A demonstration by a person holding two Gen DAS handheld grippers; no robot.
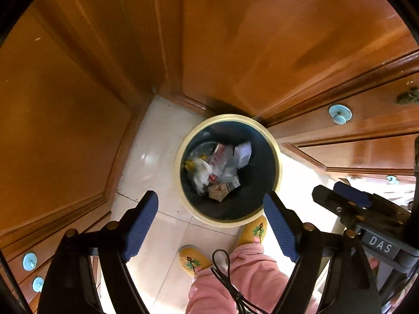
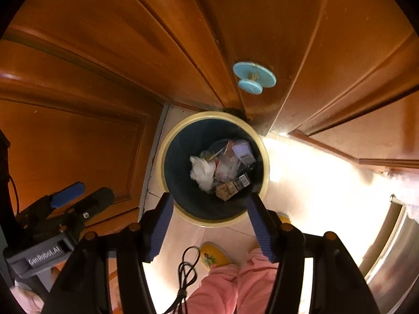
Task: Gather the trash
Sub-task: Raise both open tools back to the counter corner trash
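Left hand-held gripper (image 1: 210,222) and right hand-held gripper (image 2: 210,225) downward (jaws apart, empty)

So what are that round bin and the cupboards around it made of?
The bin looks like moulded plastic: smooth cream rim, dark matte inside. The cupboards look like varnished wood, orange-brown and glossy with raised panel mouldings. Their knobs are pale blue, possibly plastic or ceramic.

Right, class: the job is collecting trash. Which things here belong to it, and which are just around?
Job: round cream-rimmed dark bin; crumpled wrappers and paper inside; left tongs; right tongs.
Just around: pale blue round knob; yellow slippers; orange wooden cupboards.
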